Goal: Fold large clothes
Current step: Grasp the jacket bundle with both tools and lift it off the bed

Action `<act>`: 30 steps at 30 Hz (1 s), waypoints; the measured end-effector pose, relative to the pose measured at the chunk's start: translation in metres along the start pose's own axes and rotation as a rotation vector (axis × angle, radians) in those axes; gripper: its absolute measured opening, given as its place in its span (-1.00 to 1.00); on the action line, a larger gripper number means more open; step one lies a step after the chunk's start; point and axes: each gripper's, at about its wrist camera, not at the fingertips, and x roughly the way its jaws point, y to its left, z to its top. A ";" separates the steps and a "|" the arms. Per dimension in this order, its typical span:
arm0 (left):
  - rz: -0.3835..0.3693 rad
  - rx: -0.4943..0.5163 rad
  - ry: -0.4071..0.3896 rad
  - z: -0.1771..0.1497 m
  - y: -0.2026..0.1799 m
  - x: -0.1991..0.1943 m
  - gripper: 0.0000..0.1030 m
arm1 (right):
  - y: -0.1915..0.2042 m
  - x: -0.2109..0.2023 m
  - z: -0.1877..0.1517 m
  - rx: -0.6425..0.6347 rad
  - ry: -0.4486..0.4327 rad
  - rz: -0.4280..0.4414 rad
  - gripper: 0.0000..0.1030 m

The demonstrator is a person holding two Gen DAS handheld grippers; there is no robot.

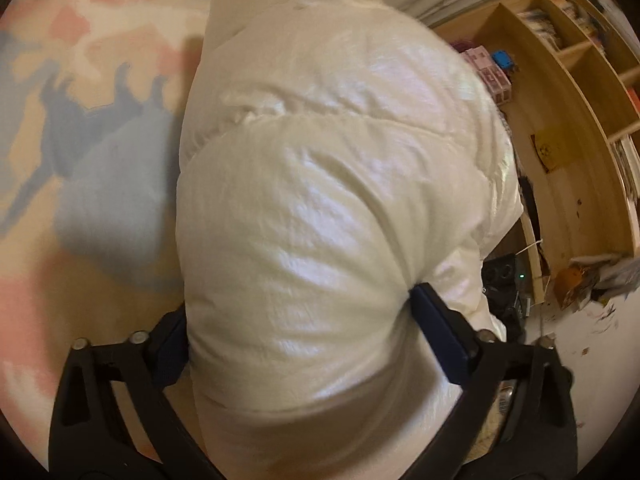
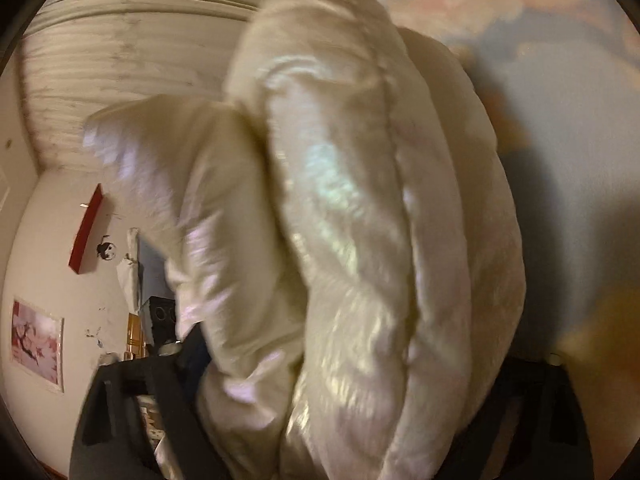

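Cream quilted puffer jacket [image 1: 320,184], bulky, soft, slippery-shelled, probably light; bunched above pastel bedding [image 1: 100,60]. Left gripper [image 1: 308,344] stood wide, pads pressing a fat padded fold; right gripper [image 2: 360,412] likewise clamped bunched layers. Best gripped at stitched seams, not puffed panels.

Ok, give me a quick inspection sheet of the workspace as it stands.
Surface: pastel pink, blue and cream patterned cover.
Job's things: one puffy cream jacket, bunched into thick folds.
Clutter: nothing seen on the cover.
Grippers: left gripper pressing a jacket bulge between both pads; right gripper straddling bunched jacket, pads blurred, grip unclear.
Cables: thin white lead by the shelving.
Surroundings: wooden bookshelf, red wall shelf, pink poster.
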 end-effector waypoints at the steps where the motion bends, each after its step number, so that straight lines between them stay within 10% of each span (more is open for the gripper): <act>1: 0.001 0.016 -0.012 -0.001 -0.006 -0.003 0.72 | 0.004 -0.007 0.000 -0.007 -0.012 0.000 0.46; 10: 0.001 0.118 -0.105 -0.015 -0.044 -0.051 0.51 | 0.072 -0.066 -0.028 -0.134 -0.093 -0.029 0.27; 30: 0.080 0.174 -0.348 0.023 -0.023 -0.326 0.51 | 0.296 -0.098 -0.052 -0.352 -0.055 0.114 0.26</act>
